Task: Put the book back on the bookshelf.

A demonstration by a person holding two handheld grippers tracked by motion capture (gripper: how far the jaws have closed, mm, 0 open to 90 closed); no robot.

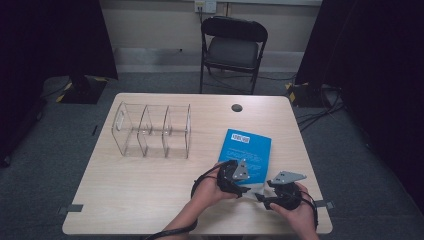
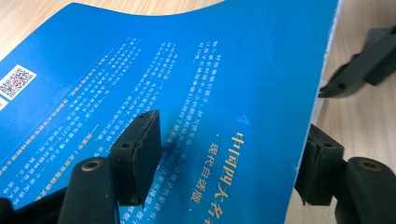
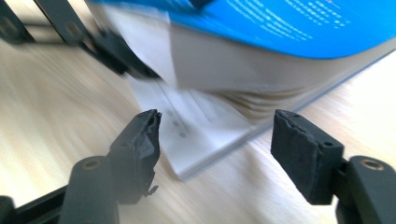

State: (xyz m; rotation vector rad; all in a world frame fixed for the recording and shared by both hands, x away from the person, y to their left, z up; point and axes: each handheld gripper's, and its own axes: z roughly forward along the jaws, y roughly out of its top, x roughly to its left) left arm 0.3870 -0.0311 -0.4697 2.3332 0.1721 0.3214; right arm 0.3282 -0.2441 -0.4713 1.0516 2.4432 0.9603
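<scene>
A thick blue book (image 1: 246, 146) lies on the right half of the wooden table (image 1: 145, 195), its back cover up with white text (image 2: 210, 70). My left gripper (image 1: 243, 188) is at the book's near corner, shut on its upper part: one jaw lies on the cover and the other sits at the page edge (image 2: 229, 154). That part is lifted and bowed above the bottom pages (image 3: 201, 126), which stay flat on the table. My right gripper (image 1: 263, 198) is just right of it and stands open (image 3: 217, 135), its jaws apart before the bottom pages' corner and touching nothing.
A clear plastic rack (image 1: 150, 131) with several compartments stands on the table's left half. A black round grommet (image 1: 237, 107) sits near the far edge. A black folding chair (image 1: 233, 47) stands beyond the table.
</scene>
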